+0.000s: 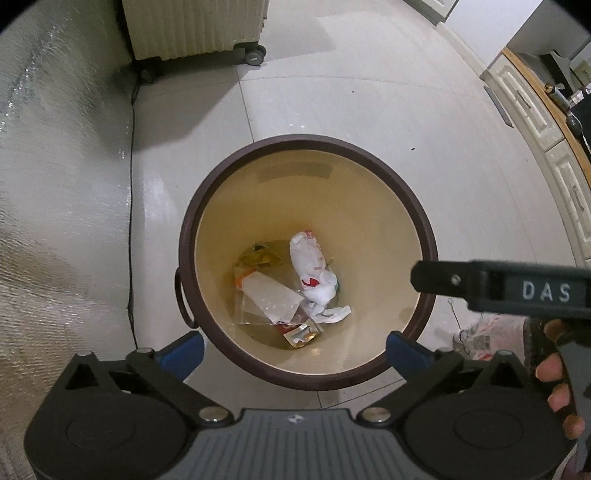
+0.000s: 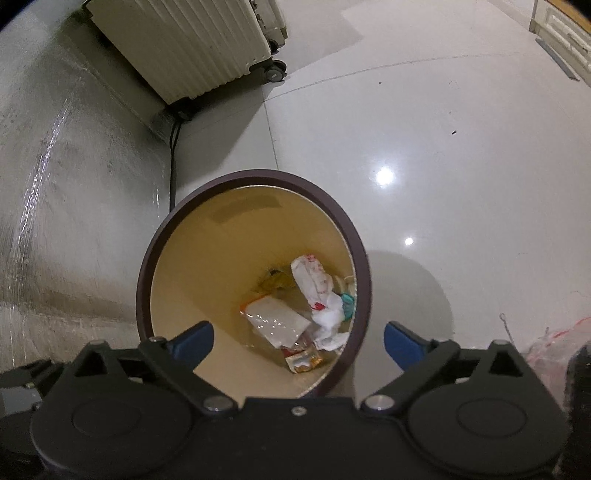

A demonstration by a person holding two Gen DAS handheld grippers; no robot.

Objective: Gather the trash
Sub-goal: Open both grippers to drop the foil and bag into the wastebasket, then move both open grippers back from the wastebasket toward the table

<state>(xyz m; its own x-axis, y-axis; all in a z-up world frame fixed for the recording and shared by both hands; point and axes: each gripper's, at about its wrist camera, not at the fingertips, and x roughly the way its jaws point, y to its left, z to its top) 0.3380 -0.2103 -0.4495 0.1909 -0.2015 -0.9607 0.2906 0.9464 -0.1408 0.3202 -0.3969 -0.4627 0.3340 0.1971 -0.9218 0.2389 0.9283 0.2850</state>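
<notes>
A round bin with a dark brown rim (image 1: 192,221) (image 2: 142,280) and a cream inside stands on the tiled floor right below both grippers. At its bottom lie a crumpled white and red wrapper (image 1: 314,269) (image 2: 317,284), a clear plastic packet (image 1: 271,297) (image 2: 277,321), a small orange sachet (image 1: 301,334) (image 2: 304,360) and other scraps. My left gripper (image 1: 295,349) hangs over the near rim, open, with nothing between its blue pads. My right gripper (image 2: 297,341) is open and empty too; in the left wrist view its black body (image 1: 498,286) and the hand holding it show at the right.
A ribbed cream suitcase on wheels (image 1: 195,29) (image 2: 192,48) stands beyond the bin. A silvery wall (image 1: 55,184) with a black cable (image 1: 130,206) along it runs on the left. A plastic bag (image 1: 487,332) (image 2: 550,343) lies on the floor at the right, and a cabinet (image 1: 546,140) stands further right.
</notes>
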